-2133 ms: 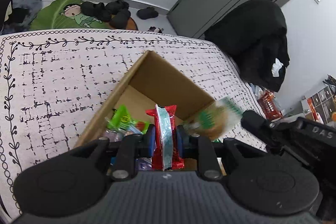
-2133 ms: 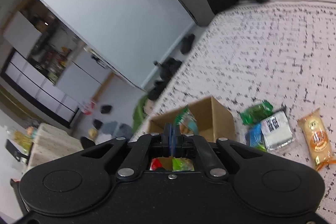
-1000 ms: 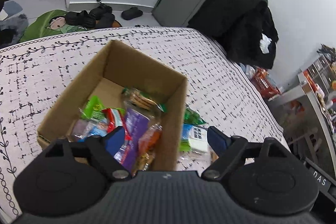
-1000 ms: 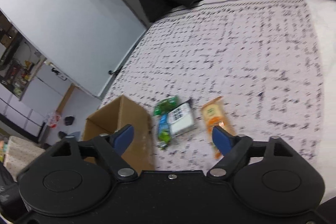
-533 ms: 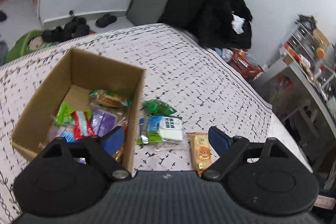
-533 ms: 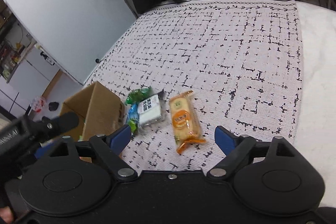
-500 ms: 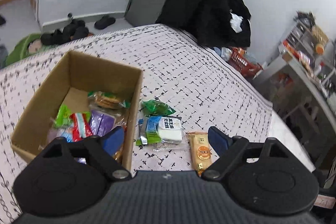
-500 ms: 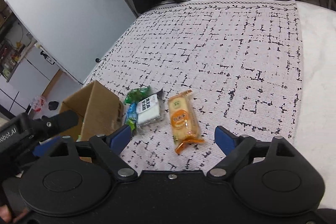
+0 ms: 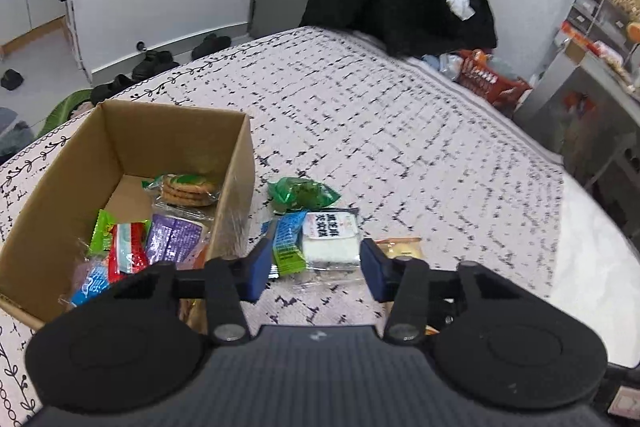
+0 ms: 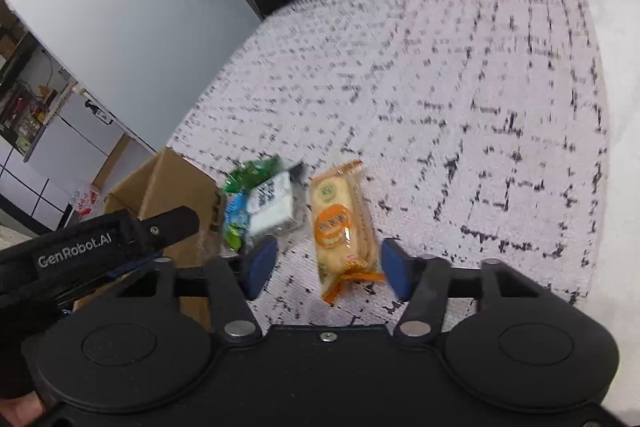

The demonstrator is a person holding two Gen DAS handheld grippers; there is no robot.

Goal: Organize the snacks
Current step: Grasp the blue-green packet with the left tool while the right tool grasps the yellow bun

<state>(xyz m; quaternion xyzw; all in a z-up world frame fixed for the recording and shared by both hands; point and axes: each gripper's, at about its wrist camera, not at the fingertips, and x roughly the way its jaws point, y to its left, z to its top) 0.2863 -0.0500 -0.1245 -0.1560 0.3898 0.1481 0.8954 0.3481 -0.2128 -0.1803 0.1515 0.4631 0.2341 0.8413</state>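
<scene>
Fingers [image 10: 258,263] of the right gripper [image 10: 326,269] stand apart and empty, straddling the orange packet [image 10: 342,223] on the bed [image 10: 460,87], probably to pinch across its width, its long axis pointing along them, while the left gripper [image 9: 312,269], likewise open, frames the white packet [image 9: 330,239] beside the box [image 9: 236,163].

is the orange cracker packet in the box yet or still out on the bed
Out. The orange cracker packet lies flat on the patterned bedspread, apart from the cardboard box, just ahead of the open right gripper.
</scene>
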